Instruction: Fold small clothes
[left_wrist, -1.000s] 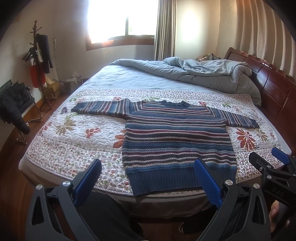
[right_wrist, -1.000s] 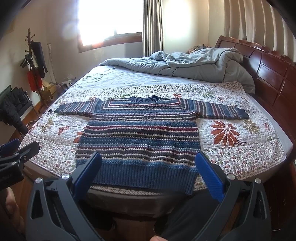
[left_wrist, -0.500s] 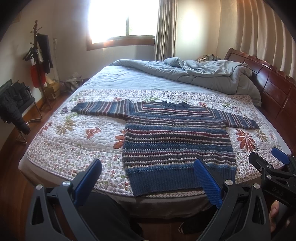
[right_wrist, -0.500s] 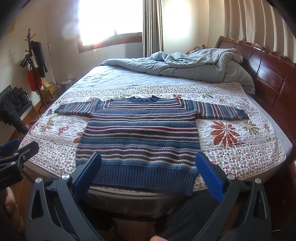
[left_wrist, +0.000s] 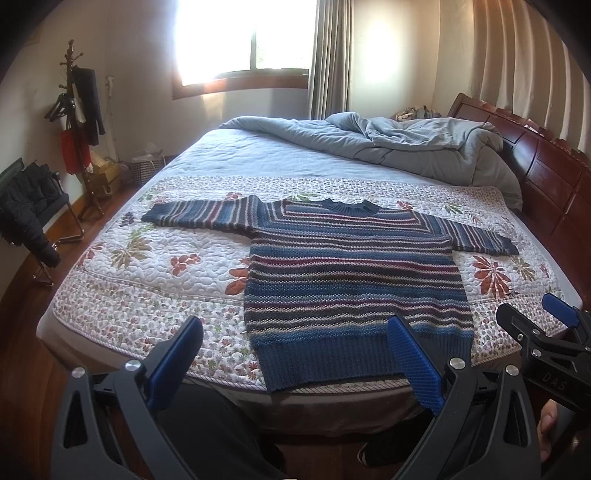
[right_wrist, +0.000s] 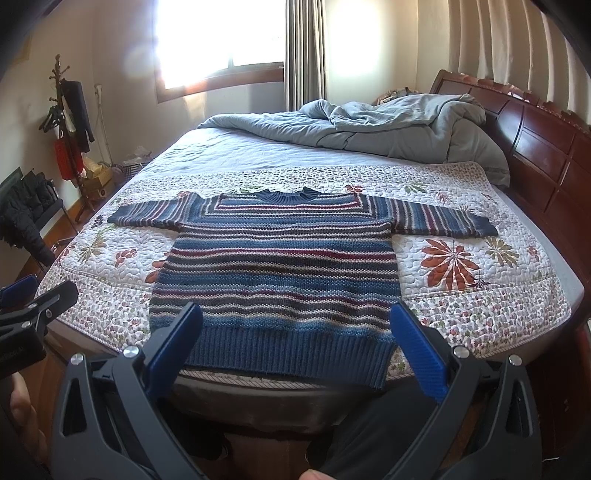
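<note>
A blue striped knit sweater (left_wrist: 351, 273) (right_wrist: 280, 266) lies flat on the floral quilt (left_wrist: 155, 280) (right_wrist: 480, 302), both sleeves spread out, collar away from me, ribbed hem at the bed's near edge. My left gripper (left_wrist: 295, 343) is open, held in front of the bed short of the hem, with nothing between its blue pads. My right gripper (right_wrist: 295, 332) is also open and empty, facing the hem. Each gripper shows at the edge of the other's view: the right gripper (left_wrist: 546, 332) at the right, the left gripper (right_wrist: 33, 306) at the left.
A rumpled grey duvet (left_wrist: 406, 144) is piled at the far side of the bed. A dark wooden headboard (right_wrist: 535, 136) runs along the right. A coat rack (left_wrist: 77, 122) and a chair with a black jacket (left_wrist: 26, 210) stand left on the wooden floor. The person's dark trousers (left_wrist: 207, 432) are below.
</note>
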